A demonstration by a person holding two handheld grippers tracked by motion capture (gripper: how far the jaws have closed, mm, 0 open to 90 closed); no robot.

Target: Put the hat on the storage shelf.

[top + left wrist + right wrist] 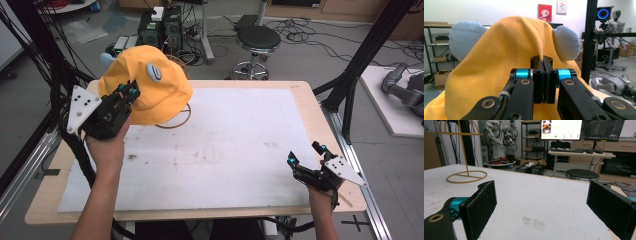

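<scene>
So the surface [240, 150] is basically bare white board, and the big thing on it is that yellow cap [145, 85] with the pale blue ears, held up over the far left corner, right above the wire stand [465, 173]; looks to me like you're either seating it on the stand or lifting it off. Your left tongs [127, 92] are clamped tight on a pinch of the cap's fabric; in the left gripper view you can see a fold of yellow cloth squeezed between the pads [539, 82], so the hold is only on a thin ridge of material. I'd keep that squeeze firm and move slow and straight up or down; soft cloth could slip or drag the light stand over. Your right tongs [306, 159] sit wide open near the right front edge, holding nothing; I'd bring them over to steady the stand's ring base [175, 121].
</scene>
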